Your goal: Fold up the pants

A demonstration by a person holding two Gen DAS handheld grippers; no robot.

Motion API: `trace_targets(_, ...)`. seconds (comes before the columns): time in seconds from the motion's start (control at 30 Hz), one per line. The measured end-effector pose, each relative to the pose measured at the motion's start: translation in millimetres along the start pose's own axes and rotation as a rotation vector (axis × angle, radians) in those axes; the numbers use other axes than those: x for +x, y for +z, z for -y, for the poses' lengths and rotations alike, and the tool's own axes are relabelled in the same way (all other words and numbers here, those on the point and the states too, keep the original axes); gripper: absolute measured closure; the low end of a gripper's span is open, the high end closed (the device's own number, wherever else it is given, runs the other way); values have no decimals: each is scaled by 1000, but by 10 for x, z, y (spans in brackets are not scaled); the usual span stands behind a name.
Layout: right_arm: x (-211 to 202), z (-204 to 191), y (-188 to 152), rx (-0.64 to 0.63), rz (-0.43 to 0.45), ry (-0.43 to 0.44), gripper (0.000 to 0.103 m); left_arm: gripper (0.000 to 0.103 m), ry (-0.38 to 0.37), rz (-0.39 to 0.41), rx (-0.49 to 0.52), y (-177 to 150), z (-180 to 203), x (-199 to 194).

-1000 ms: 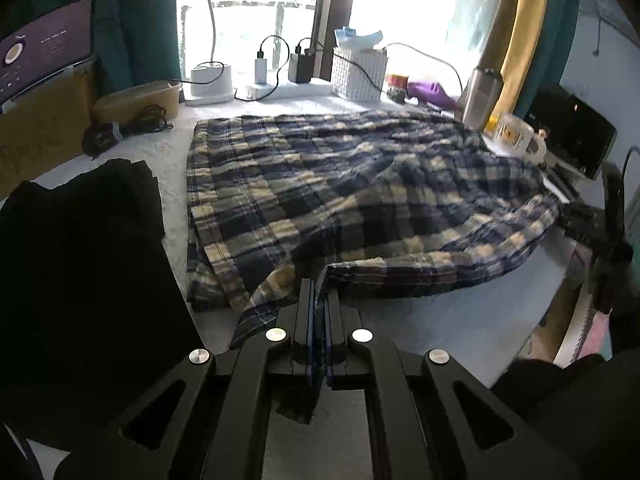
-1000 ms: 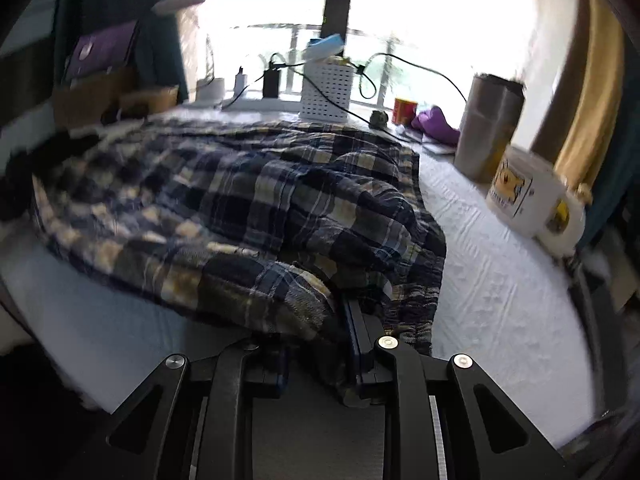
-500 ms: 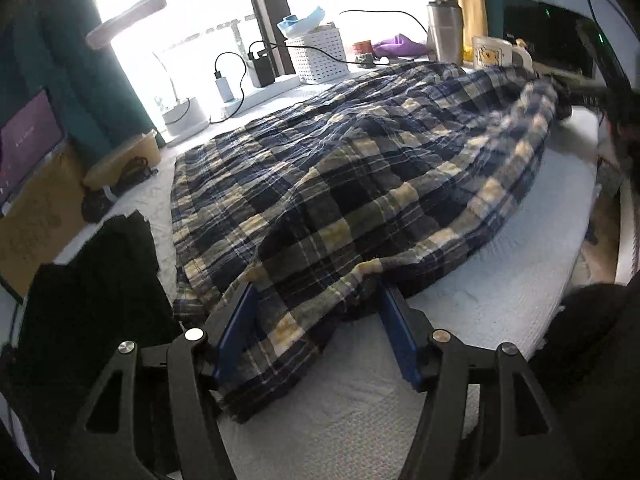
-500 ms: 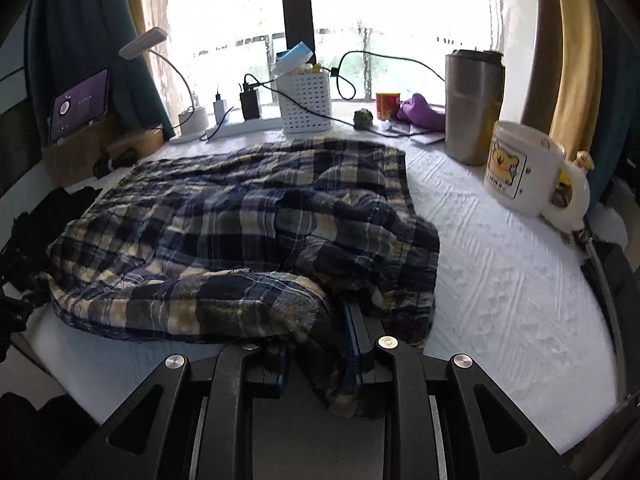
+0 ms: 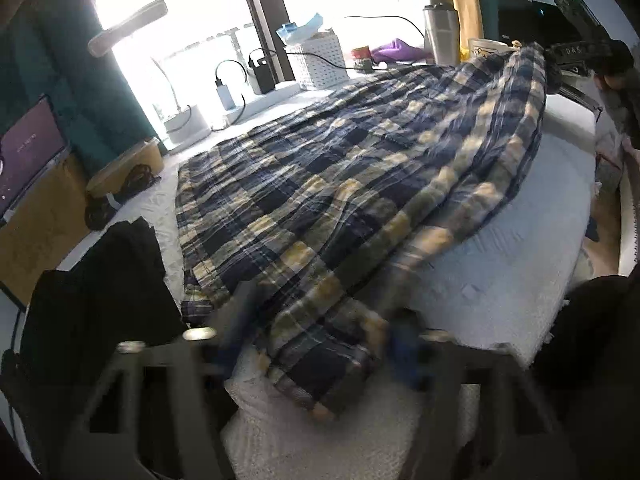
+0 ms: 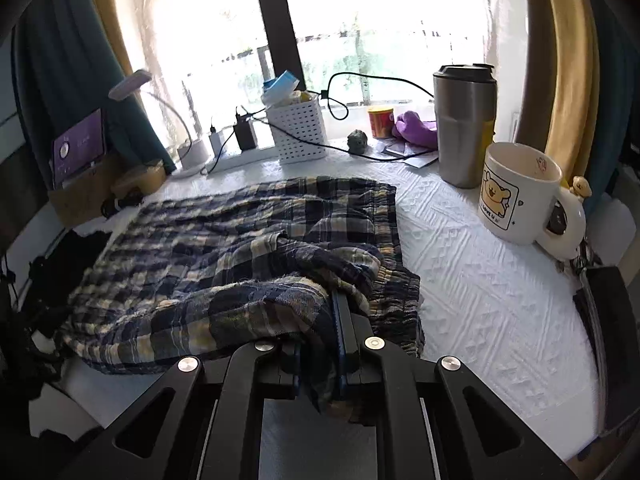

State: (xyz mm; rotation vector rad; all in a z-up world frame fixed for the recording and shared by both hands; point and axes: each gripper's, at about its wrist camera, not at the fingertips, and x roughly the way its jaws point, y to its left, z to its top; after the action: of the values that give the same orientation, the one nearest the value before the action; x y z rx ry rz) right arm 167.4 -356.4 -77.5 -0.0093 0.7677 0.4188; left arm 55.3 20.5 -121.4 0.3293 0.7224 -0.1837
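Handling soft, limp plaid pants (image 6: 224,248): right tool (image 6: 318,354) pinching bunched waistband edge, left tool (image 5: 316,340) closing around near hem, best gripped at corners

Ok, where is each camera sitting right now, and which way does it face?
Left wrist: on the left claw, facing the window over the plaid pants; claw closing around the hem.
Right wrist: on the right claw, facing the window; claw closing on bunched plaid pants, mug to the right.
Shared: pants, white basket, steel tumbler.
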Motion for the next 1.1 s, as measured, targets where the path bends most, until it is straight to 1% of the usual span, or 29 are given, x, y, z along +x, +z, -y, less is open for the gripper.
trace_targets(0.03, 8, -29, -31, -15, -9, -8, 90, 83, 3, 1, 2, -2, 27, -3)
trace_targets(0.1, 7, -69, -91, -31, -18, -19, 90, 94, -2, 38, -2, -8, 68, -76)
trace_targets(0.2, -19, -74, -179, -30, -19, -20, 90, 97, -6, 75, -28, -6, 59, -194)
trace_targets(0.3, -78, -83, -257, -31, -10, -24, 90, 97, -25, 102, -81, 11, -17, -347)
trace_targets(0.33, -127, -92, -273, -32, 4, -21, 90, 97, -41, 104, -99, 24, -47, -416)
trace_targets(0.37, -181, -102, -290, -34, 17, -18, 90, 97, -41, 113, -106, 28, -61, -471)
trace_targets(0.53, -448, -153, -322, -41, 84, -21, 90, 97, -66, 187, -157, 128, -143, -862)
trace_targets(0.7, -640, -222, -334, -74, 120, -41, 90, 97, -54, 251, -155, 256, -166, -1181)
trace_targets(0.83, -805, -259, -317, -69, 183, -50, 90, 97, -38, 308, -180, 376, -200, -1430)
trace_targets(0.93, -914, -298, -269, -78, 221, -54, 90, 97, -29, 352, -176, 475, -210, -1591)
trace_targets(1.1, -1110, -311, -190, -87, 281, -71, 90, 97, -35, 393, -182, 584, -242, -1769)
